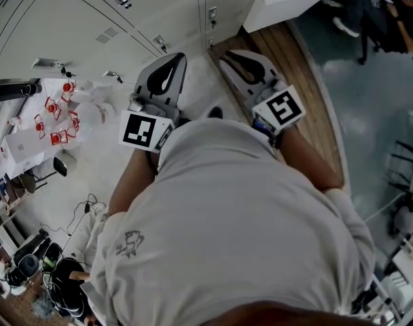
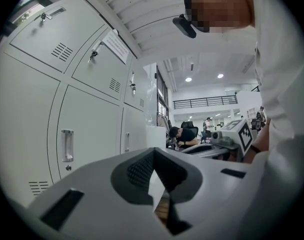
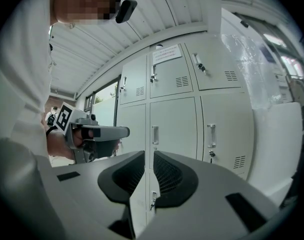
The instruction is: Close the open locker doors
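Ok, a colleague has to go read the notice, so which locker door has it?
Face the wall of pale grey lockers. In its top row, take the middle of the three doors in the right gripper view. Only that door carries a white paper sheet near its top edge.

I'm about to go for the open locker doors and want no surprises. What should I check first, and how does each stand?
1. Left tool empty: ok, jaws together, nothing between.
2. Right tool empty: ok, jaws slightly apart, only locker doors show through the gap.
3. Open door found: cannot tell; those locker doors are shut, and a white panel beside them may be one.
4. Seated person clear of the tools: ok, far back.
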`<state>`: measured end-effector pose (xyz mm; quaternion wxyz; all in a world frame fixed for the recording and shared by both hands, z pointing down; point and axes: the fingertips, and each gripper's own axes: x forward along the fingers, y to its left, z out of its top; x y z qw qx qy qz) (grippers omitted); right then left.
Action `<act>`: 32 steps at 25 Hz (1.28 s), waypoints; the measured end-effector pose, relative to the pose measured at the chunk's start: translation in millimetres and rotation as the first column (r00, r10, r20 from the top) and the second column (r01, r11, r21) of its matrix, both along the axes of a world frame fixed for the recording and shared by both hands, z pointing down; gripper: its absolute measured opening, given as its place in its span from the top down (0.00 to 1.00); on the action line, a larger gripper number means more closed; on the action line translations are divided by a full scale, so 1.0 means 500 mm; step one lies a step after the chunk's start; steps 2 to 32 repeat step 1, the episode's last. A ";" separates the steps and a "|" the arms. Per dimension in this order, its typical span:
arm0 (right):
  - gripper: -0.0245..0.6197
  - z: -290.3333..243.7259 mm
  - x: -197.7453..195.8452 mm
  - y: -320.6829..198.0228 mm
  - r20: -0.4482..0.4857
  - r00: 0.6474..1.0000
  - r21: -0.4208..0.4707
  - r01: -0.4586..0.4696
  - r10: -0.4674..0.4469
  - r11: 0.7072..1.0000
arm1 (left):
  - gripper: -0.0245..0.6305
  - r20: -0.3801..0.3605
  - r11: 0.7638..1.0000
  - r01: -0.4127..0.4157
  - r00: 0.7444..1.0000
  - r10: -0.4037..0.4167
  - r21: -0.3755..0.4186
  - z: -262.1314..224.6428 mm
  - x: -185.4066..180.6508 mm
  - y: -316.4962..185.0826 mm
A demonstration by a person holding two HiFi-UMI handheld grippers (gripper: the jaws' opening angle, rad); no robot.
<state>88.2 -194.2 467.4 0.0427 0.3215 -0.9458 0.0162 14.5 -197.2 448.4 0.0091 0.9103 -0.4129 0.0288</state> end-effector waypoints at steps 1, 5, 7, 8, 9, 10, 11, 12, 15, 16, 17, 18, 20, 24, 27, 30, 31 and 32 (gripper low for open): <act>0.88 -0.001 0.000 0.000 0.000 1.000 -0.001 -0.002 0.002 1.000 | 0.97 0.002 1.000 -0.002 1.000 0.002 0.001 0.000 0.000 0.000; 0.88 -0.001 0.000 0.000 0.000 1.000 -0.001 -0.002 0.002 1.000 | 0.97 0.002 1.000 -0.002 1.000 0.002 0.001 0.000 0.000 0.000; 0.88 -0.001 0.000 0.000 0.000 1.000 -0.001 -0.002 0.002 1.000 | 0.97 0.002 1.000 -0.002 1.000 0.002 0.001 0.000 0.000 0.000; 0.88 -0.001 0.000 0.000 0.000 1.000 -0.001 -0.002 0.002 1.000 | 0.97 0.002 1.000 -0.002 1.000 0.002 0.001 0.000 0.000 0.000; 0.88 -0.001 0.000 0.000 0.000 1.000 -0.001 -0.002 0.002 1.000 | 0.97 0.002 1.000 -0.002 1.000 0.002 0.001 0.000 0.000 0.000; 0.88 -0.001 0.000 0.000 0.000 1.000 -0.001 -0.002 0.002 1.000 | 0.97 0.002 1.000 -0.002 1.000 0.002 0.001 0.000 0.000 0.000; 0.88 -0.001 0.000 0.000 0.000 1.000 -0.001 -0.002 0.002 1.000 | 0.97 0.002 1.000 -0.002 1.000 0.002 0.001 0.000 0.000 0.000; 0.88 -0.001 0.000 0.000 0.000 1.000 -0.001 -0.002 0.002 1.000 | 0.97 0.002 1.000 -0.002 1.000 0.002 0.001 0.000 0.000 0.000; 0.88 -0.001 0.000 0.000 0.000 1.000 -0.001 -0.002 0.002 1.000 | 0.97 0.002 1.000 -0.002 1.000 0.002 0.001 0.000 0.000 0.000; 0.88 -0.001 0.000 0.000 0.000 1.000 -0.001 -0.002 0.002 1.000 | 0.97 0.002 1.000 -0.002 1.000 0.002 0.001 0.000 0.000 0.000; 0.88 -0.001 0.000 0.000 0.000 1.000 -0.001 -0.002 0.002 1.000 | 0.97 0.002 1.000 -0.002 1.000 0.002 0.001 0.000 0.000 0.000; 0.88 -0.001 0.000 0.000 0.000 1.000 -0.001 -0.002 0.002 1.000 | 0.97 0.002 1.000 -0.002 1.000 0.002 0.001 0.000 0.000 0.000; 0.88 -0.001 0.000 0.000 0.000 1.000 -0.001 -0.002 0.002 1.000 | 0.97 0.002 1.000 -0.002 1.000 0.002 0.001 0.000 0.000 0.000; 0.88 -0.001 0.000 0.000 0.000 1.000 -0.001 -0.002 0.002 1.000 | 0.97 0.002 1.000 -0.002 1.000 0.002 0.001 0.000 0.000 0.000; 0.88 -0.001 0.000 0.000 0.000 1.000 -0.001 -0.002 0.002 1.000 | 0.97 0.002 1.000 -0.002 1.000 0.002 0.001 0.000 0.000 0.000; 0.88 -0.001 0.000 0.000 0.000 1.000 -0.001 -0.002 0.002 1.000 | 0.97 0.002 1.000 -0.002 1.000 0.002 0.001 0.000 0.000 0.000; 0.88 -0.001 0.000 0.000 0.000 1.000 -0.001 -0.002 0.002 1.000 | 0.97 0.002 1.000 -0.002 1.000 0.002 0.001 0.000 0.000 0.000; 0.88 -0.001 0.000 0.000 0.000 1.000 -0.001 -0.002 0.002 1.000 | 0.97 0.002 1.000 -0.002 1.000 0.002 0.001 0.000 0.000 0.000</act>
